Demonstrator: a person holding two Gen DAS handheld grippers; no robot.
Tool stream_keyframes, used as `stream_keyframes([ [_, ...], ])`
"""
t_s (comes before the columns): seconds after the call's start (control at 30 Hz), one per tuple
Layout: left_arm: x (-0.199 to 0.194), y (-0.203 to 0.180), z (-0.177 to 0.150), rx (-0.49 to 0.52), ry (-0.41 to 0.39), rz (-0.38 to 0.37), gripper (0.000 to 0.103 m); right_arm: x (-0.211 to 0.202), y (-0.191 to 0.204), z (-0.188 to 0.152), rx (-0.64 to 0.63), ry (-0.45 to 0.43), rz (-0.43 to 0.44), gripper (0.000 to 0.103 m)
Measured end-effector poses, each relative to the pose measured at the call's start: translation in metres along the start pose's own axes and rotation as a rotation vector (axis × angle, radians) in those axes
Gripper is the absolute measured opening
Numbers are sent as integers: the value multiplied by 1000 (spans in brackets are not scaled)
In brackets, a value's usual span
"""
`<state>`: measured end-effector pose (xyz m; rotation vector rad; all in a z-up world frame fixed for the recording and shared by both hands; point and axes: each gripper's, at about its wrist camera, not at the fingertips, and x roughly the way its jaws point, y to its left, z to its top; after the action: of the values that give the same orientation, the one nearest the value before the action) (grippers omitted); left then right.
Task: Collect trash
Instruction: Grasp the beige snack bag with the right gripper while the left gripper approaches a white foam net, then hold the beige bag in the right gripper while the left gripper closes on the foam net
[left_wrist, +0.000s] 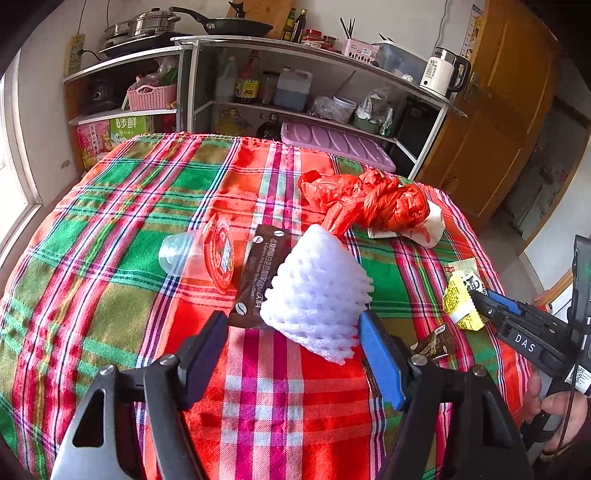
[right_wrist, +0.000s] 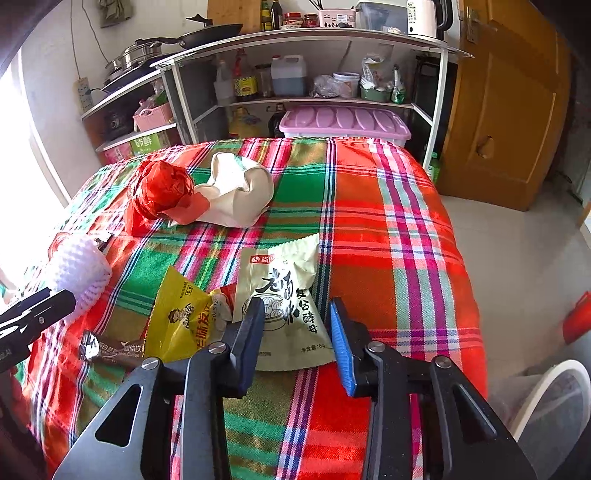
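Jaws spread on both: left gripper (left_wrist: 293, 332) straddles white foam net (left_wrist: 317, 291), right gripper (right_wrist: 297, 325) straddles yeast packet (right_wrist: 286, 306) printed 复合酵母.

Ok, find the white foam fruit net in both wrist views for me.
Left wrist: white foam fruit net sits centre, just ahead of the open left tongs.
Right wrist: far left edge, above the other gripper's tip.
Shared landmark: crumpled red plastic bag lies behind it.
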<state>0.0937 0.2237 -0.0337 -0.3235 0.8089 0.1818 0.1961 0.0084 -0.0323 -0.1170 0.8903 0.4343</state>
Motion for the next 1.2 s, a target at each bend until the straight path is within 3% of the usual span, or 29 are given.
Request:
stream_keyframes([
  [0.07, 0, -1, 0, 3, 0, -5, 62, 0, -1, 0, 3, 1, -6, 24],
  [0.27, 3, 0, -1, 9, 13, -20, 33, 0, 2, 0, -4, -2, -17, 14],
  [0.43, 5, -1, -2, 10, 22, -43, 15, -1, 0, -1, 7, -3, -15, 13],
  [0.6, -5, -2, 0, 18, -4, -58, 14, -1, 0, -1, 10, -6, -18, 12],
  [0.63, -6, -3, 2, 23, -9, -57, 15, -1, 0, -1, 10, -5, -18, 12],
  [0.67, -6, -3, 2, 21, -11, -56, 27, -1, 0, -1, 11, -5, -17, 12],
  [0.7, -5, -3, 3, 16, -8, -46, 60, -2, -1, -2, 12, -6, -16, 12],
  [0.77, -3, -1, 3, -3, -19, -30, 93, -2, -1, -2, 14, -7, -17, 12],
  [0.87, -6, -3, 6, -2, -42, -47, 93, -3, -1, -4, 10, -9, -21, 12],
  [1.2, 22, -9, 26, 6, -22, 58, 91, -3, 2, -4, 1, -6, -28, 12],
])
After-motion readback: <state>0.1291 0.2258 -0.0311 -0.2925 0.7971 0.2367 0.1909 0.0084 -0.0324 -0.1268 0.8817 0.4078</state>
